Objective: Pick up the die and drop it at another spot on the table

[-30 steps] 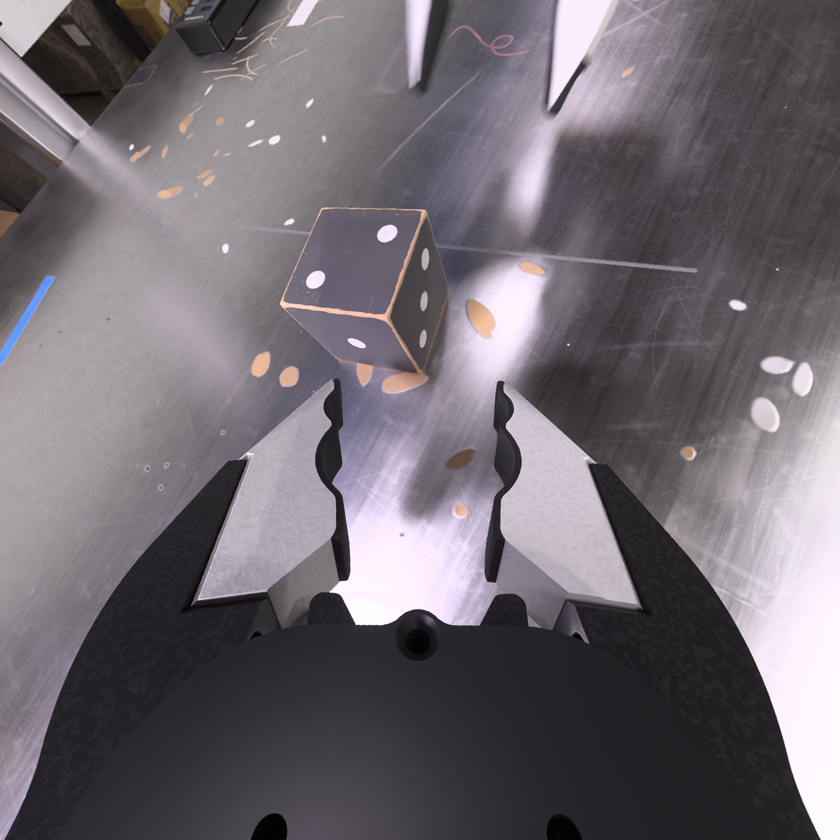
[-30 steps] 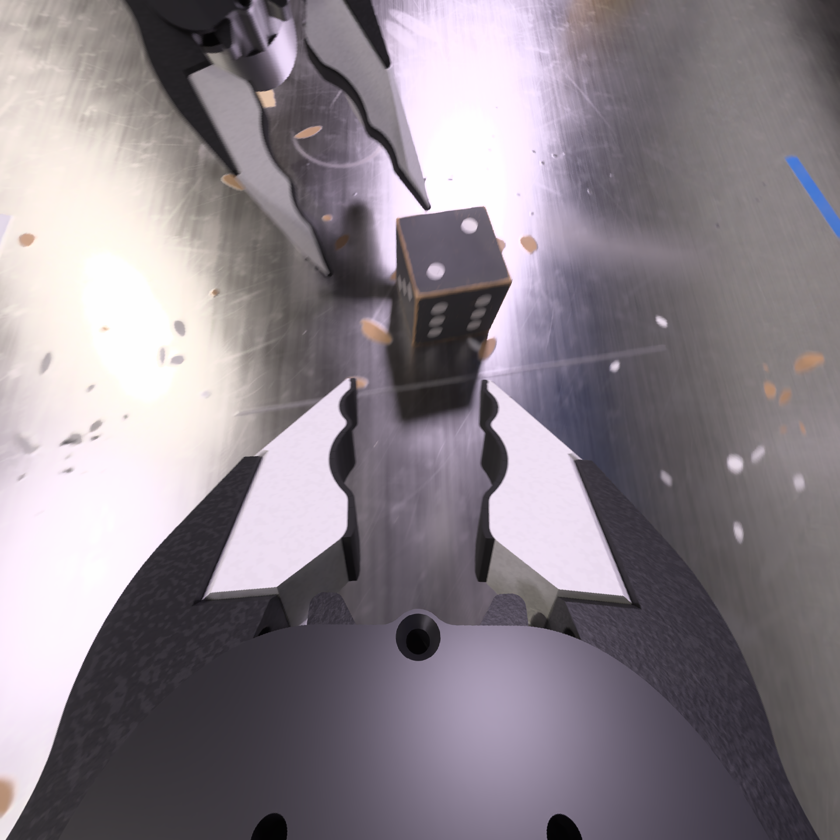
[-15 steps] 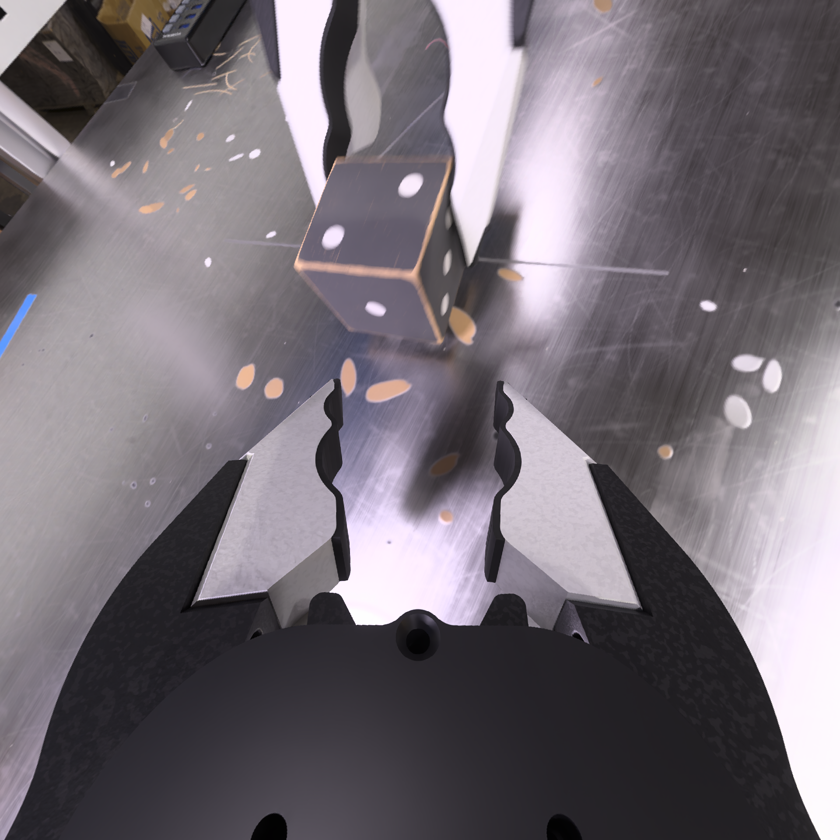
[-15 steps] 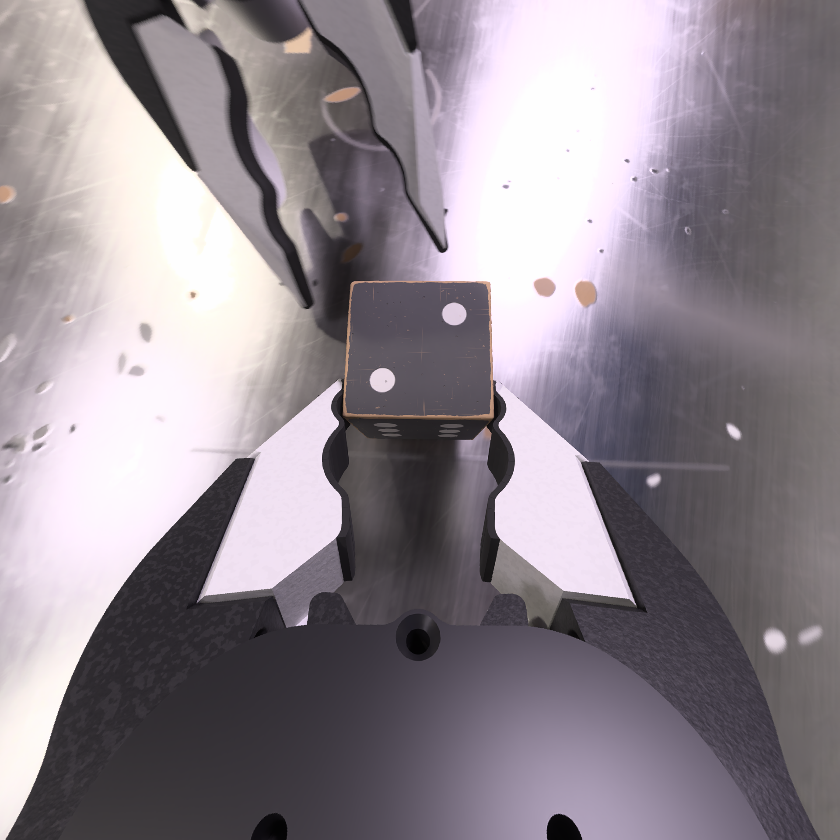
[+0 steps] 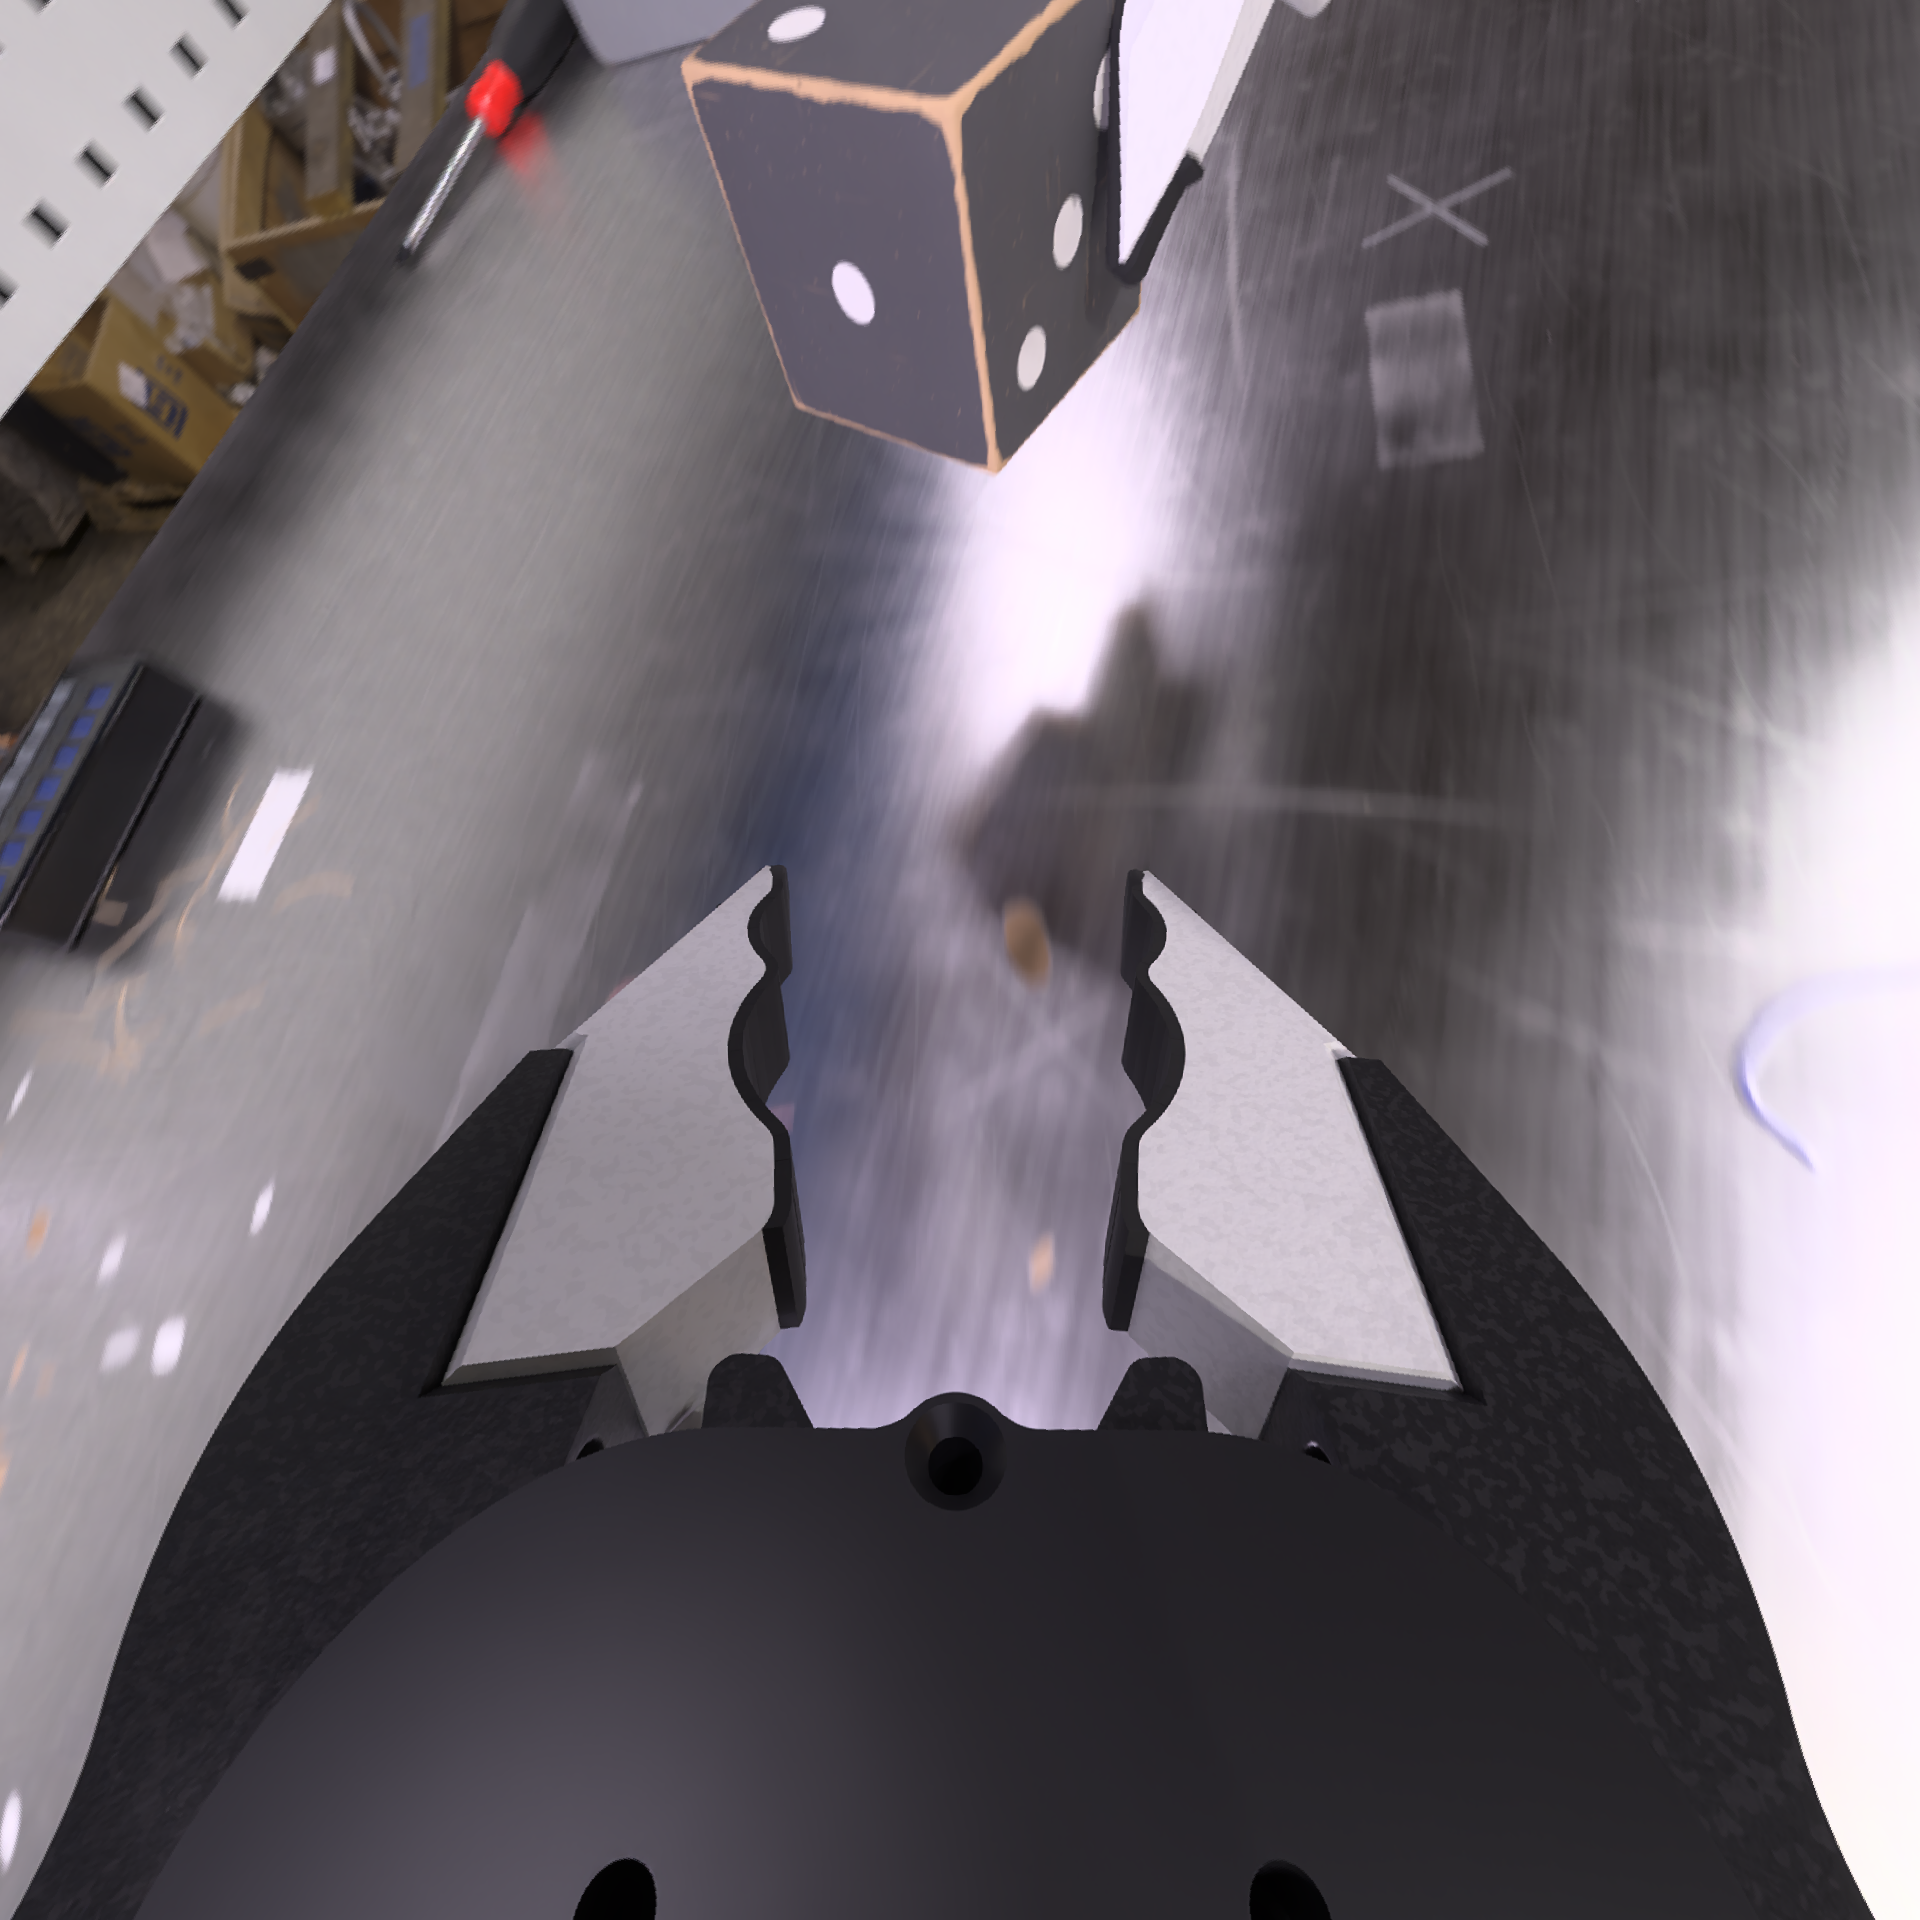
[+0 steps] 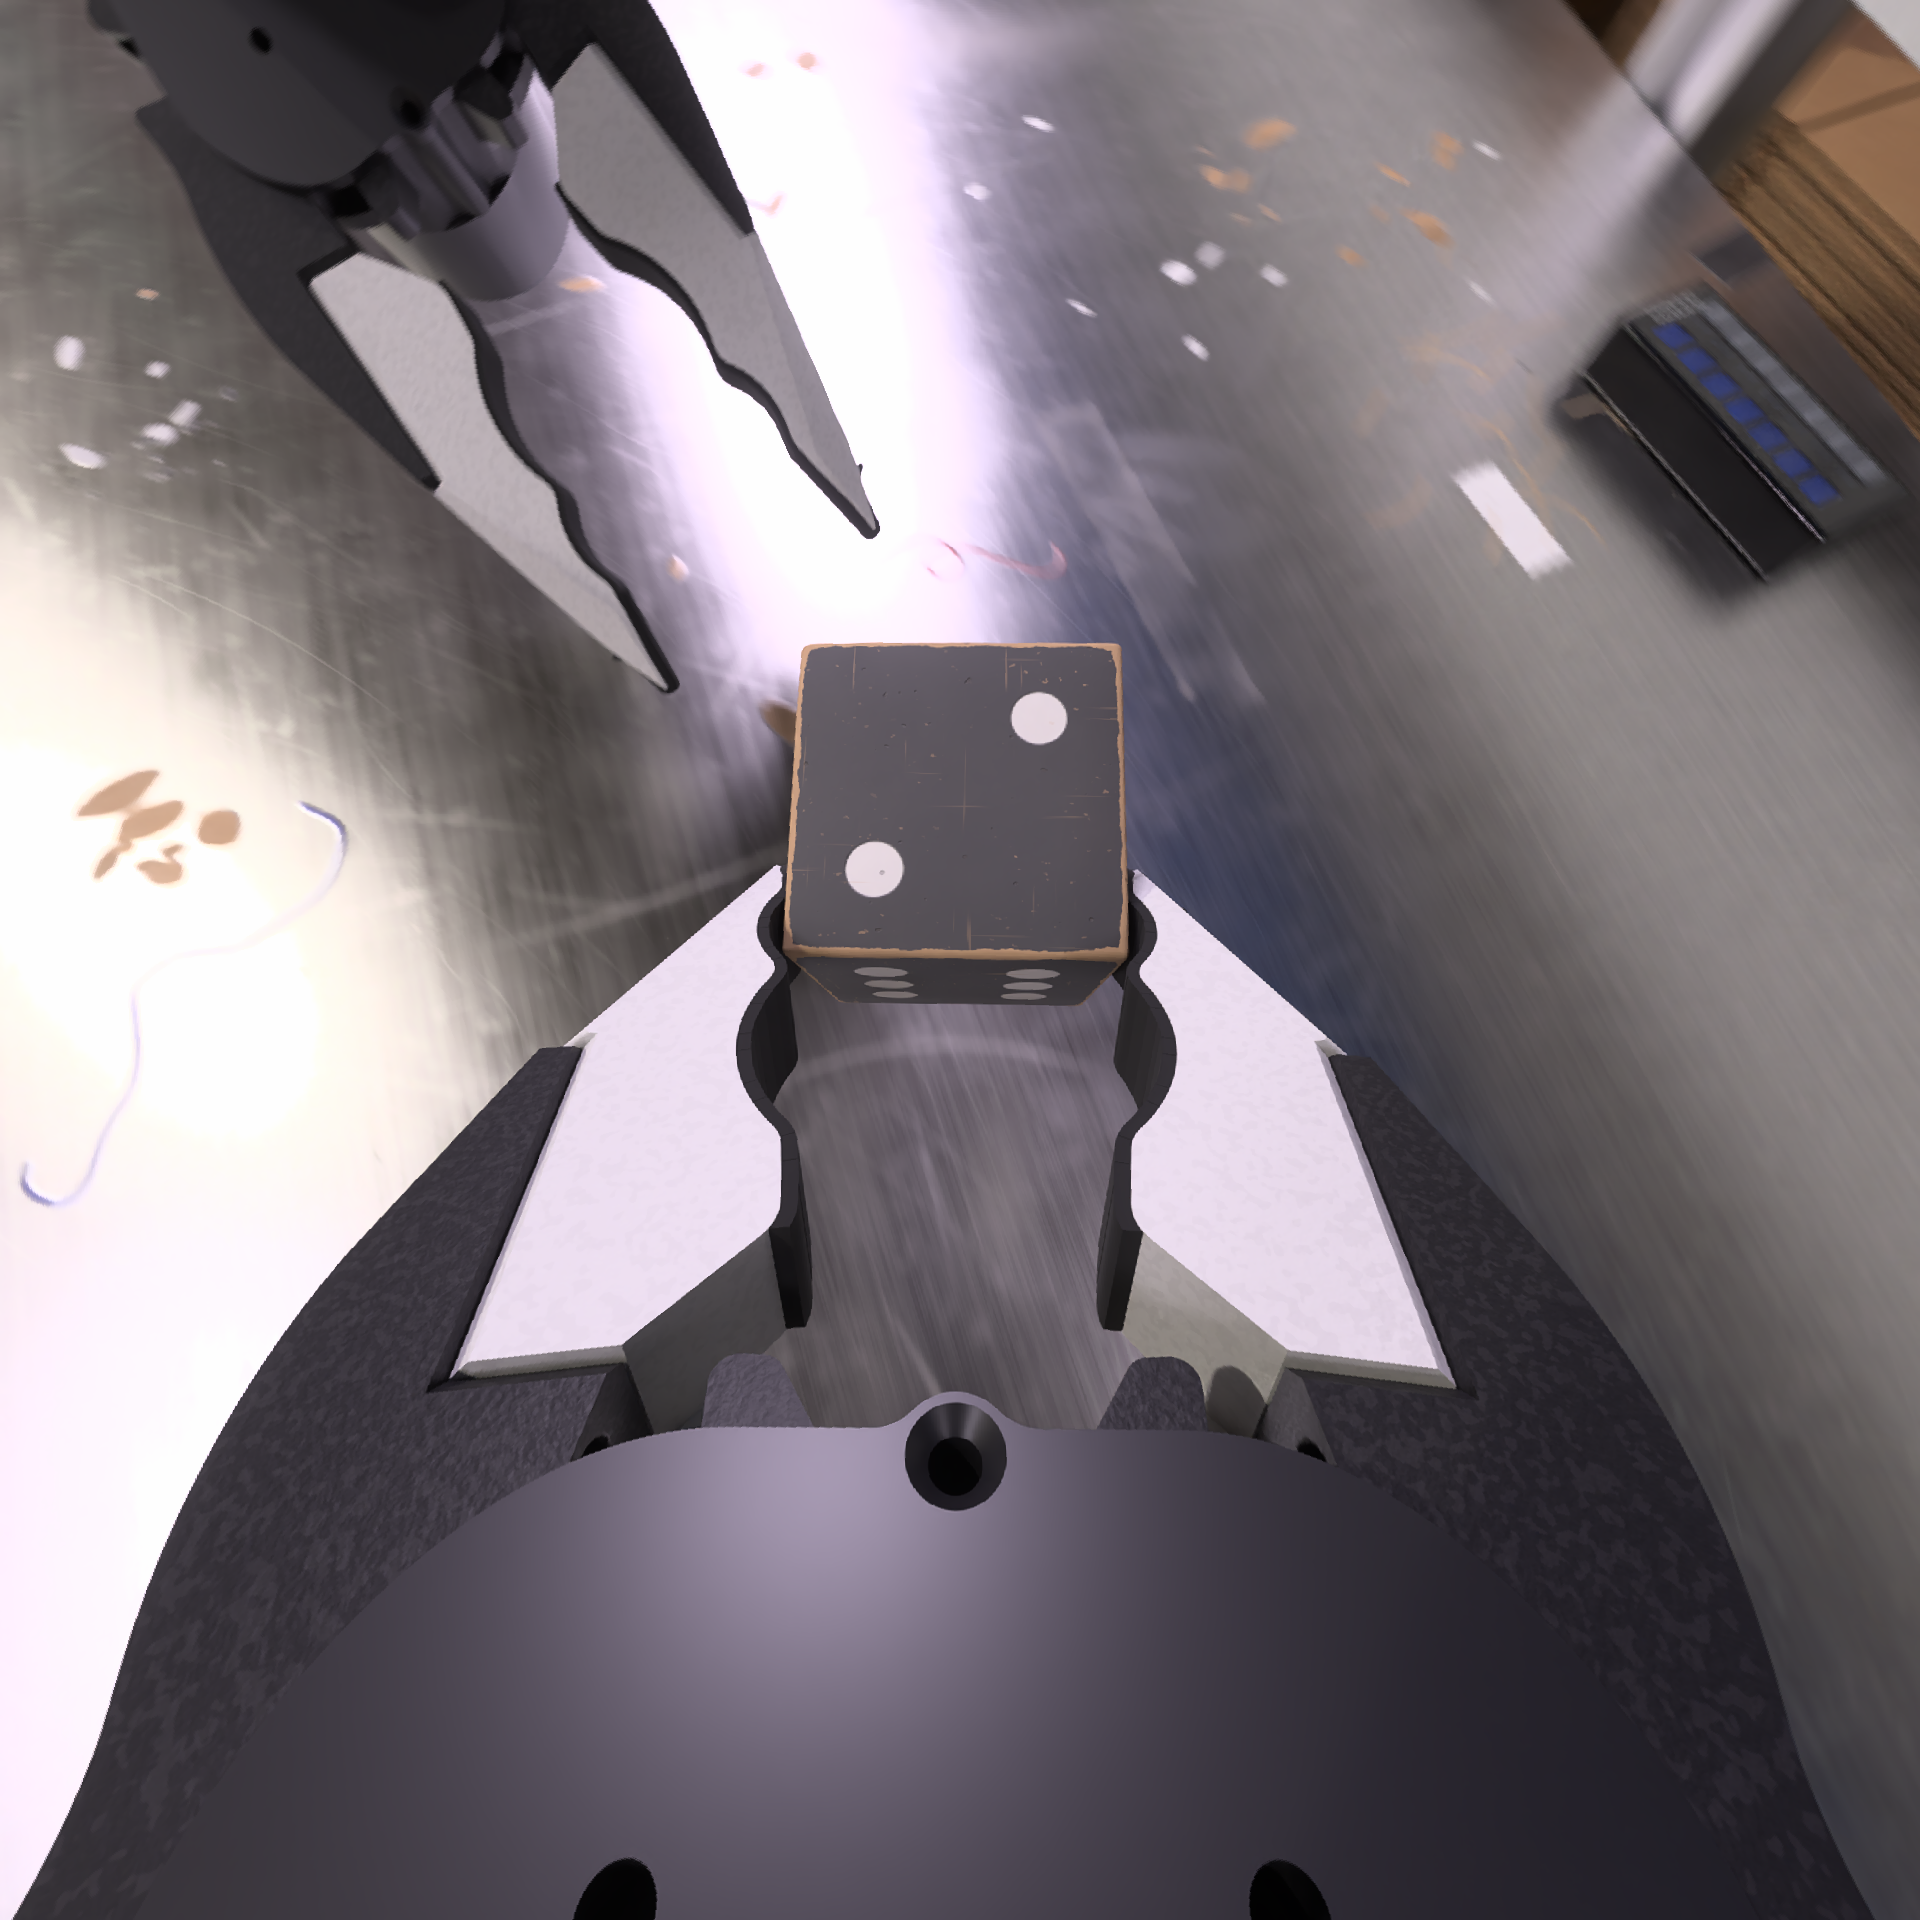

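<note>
The right gripper (image 6: 956,935) pinches the die (image 6: 956,795) between the tips of its two fingers. The die sits at the far end of the jaws, its two-pip face toward the camera and a six-pip face turned down toward the palm. In the left wrist view the die (image 5: 894,229) appears at the far top of the frame, clear of the table (image 5: 582,644), with one white finger (image 5: 1164,114) of the right gripper against its right side. A dark shadow lies on the table below it, apart from the die, which indicates that the die is lifted.

The left gripper (image 5: 954,883) has its fingers spread and holds nothing. In the right wrist view it (image 6: 769,613) hangs at the far left, just beyond the die and not touching it.

Step in hand, as judged: carry. The pick-up is done; the drop is not yet done.

Next move, as judged:
1. Carry the die sideways to a bare part of the table, away from the black box with blue keys (image 6: 1735,447) at the far right.
2. Keep the path clear of the left gripper's fingertips.
3. Spread the fingers to release.

Caution: the grip is at the fingertips only, so the die may twist or slip under a sharp move.
</note>
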`<state>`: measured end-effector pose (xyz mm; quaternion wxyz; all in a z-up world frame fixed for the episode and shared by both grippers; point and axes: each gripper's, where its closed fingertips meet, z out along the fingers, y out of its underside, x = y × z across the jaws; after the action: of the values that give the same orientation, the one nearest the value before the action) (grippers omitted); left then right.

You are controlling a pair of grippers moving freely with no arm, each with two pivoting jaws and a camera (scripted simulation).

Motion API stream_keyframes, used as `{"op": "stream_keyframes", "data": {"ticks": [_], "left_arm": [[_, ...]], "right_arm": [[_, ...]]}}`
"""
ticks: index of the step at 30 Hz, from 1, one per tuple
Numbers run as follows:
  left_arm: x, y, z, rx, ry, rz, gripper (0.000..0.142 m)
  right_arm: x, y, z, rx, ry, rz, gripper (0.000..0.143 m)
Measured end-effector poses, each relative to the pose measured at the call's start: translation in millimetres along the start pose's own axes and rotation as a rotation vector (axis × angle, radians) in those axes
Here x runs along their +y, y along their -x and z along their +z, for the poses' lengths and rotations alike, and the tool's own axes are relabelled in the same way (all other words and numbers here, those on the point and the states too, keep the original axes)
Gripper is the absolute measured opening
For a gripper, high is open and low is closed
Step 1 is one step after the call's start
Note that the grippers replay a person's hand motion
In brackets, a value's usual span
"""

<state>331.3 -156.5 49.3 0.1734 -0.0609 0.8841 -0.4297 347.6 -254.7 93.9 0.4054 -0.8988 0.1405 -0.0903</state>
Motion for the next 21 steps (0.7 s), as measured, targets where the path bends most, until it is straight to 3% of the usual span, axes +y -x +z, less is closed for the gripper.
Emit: {"op": "stream_keyframes", "data": {"ticks": [5, 11, 16, 21], "left_arm": [[-53.6, -0.3, 86.8, 0.042, -0.019, 0.030, 0.064], [-92.8, -14.7, 151.5, 0.120, -0.021, 0.079, 0.067], [-103.7, -26.4, 166.8, 0.168, -0.006, 0.076, 0.075], [-92.3, -21.8, 142.6, 0.172, 0.004, 0.016, 0.083]], "right_arm": [[53.9, -35.3, -39.9, 0.098, -0.033, 0.121, 0.061], [71.5, -55.1, -70.6, 0.154, -0.078, 0.165, 0.061], [72.3, -56.6, -79.5, 0.150, -0.111, 0.193, 0.061], [63.7, -48.9, -69.9, 0.147, -0.084, 0.250, 0.061]]}}
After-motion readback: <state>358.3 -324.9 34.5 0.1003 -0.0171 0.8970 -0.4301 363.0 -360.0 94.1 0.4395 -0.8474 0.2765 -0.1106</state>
